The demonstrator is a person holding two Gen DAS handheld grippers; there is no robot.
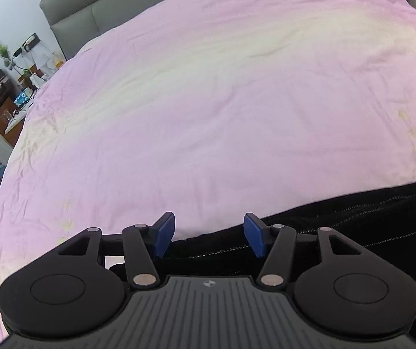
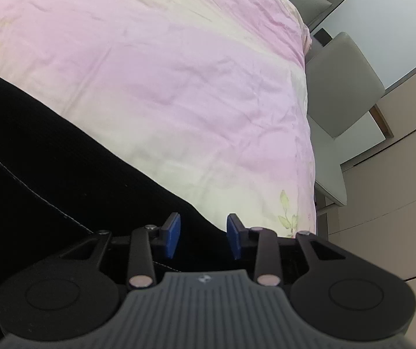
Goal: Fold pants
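Black pants [image 1: 353,218] with pale stitching lie flat on a pink and cream bedspread [image 1: 208,87]. In the left wrist view they fill the lower right. My left gripper [image 1: 209,234] is open, its blue pads straddling the pants' edge just above the cloth. In the right wrist view the pants [image 2: 48,151] cover the lower left. My right gripper [image 2: 203,234] is open, its blue pads over the pants' edge, with cloth between them but not pinched.
The bedspread [image 2: 179,72] covers a wide bed. A grey headboard [image 1: 91,8] stands at the far side. A cluttered side table [image 1: 13,99] is at the left. A grey chair [image 2: 341,87] and beige cabinets [image 2: 396,189] stand close to the bed's right edge.
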